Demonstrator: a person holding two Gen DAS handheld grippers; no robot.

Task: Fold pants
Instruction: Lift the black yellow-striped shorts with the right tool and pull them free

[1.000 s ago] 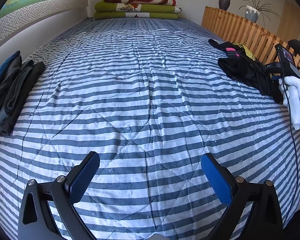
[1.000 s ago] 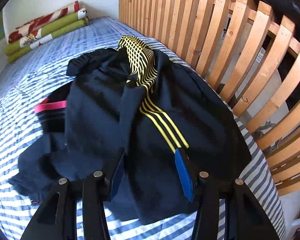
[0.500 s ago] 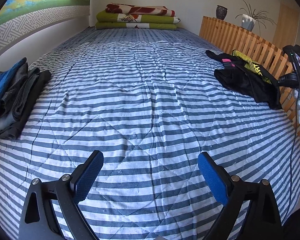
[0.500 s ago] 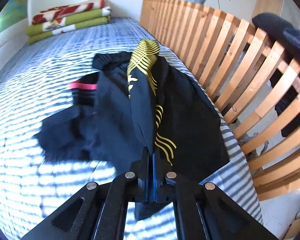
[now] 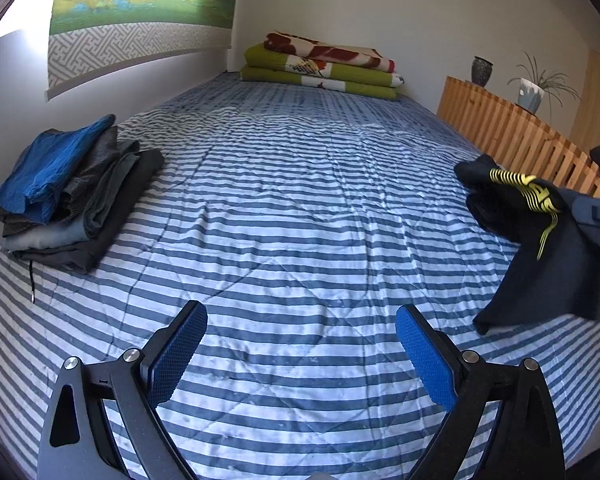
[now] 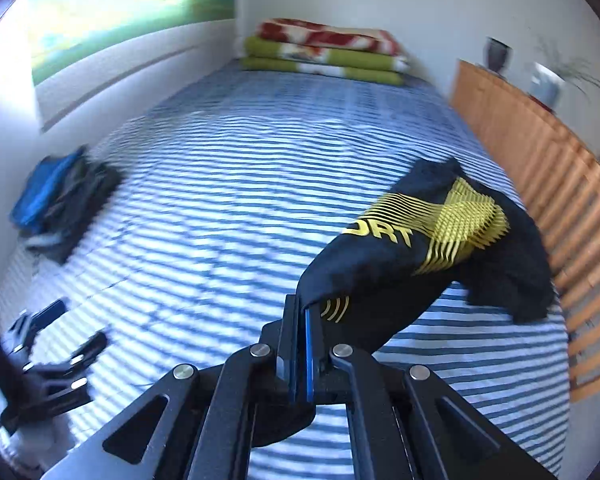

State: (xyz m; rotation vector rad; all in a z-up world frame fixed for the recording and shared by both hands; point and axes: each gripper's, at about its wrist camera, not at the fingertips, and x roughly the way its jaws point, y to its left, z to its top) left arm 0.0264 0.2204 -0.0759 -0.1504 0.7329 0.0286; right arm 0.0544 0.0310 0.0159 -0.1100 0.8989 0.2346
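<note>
Black pants [image 6: 428, 264] with yellow stripes and lettering hang lifted over the right side of the striped bed [image 6: 240, 208]. My right gripper [image 6: 303, 316] is shut on one edge of the fabric. The far end of the pants still droops toward the bedspread near the wooden slats. In the left wrist view the same pants [image 5: 548, 248] dangle at the right edge, held by the right gripper [image 5: 580, 206]. My left gripper [image 5: 300, 344] stands open low over the near part of the bed [image 5: 280, 208], with nothing between its blue pads; it also shows, blurred, as the left gripper [image 6: 64, 332] at lower left.
A stack of folded clothes [image 5: 68, 196] lies at the bed's left edge by the wall. Folded green and red blankets [image 5: 324, 68] sit at the far end. A wooden slatted rail [image 5: 516, 136] runs along the right side, with a vase and plant behind it.
My right gripper has lifted the black pants off the bed and swung them left toward the middle. The left gripper tilted up slightly and stayed open.
</note>
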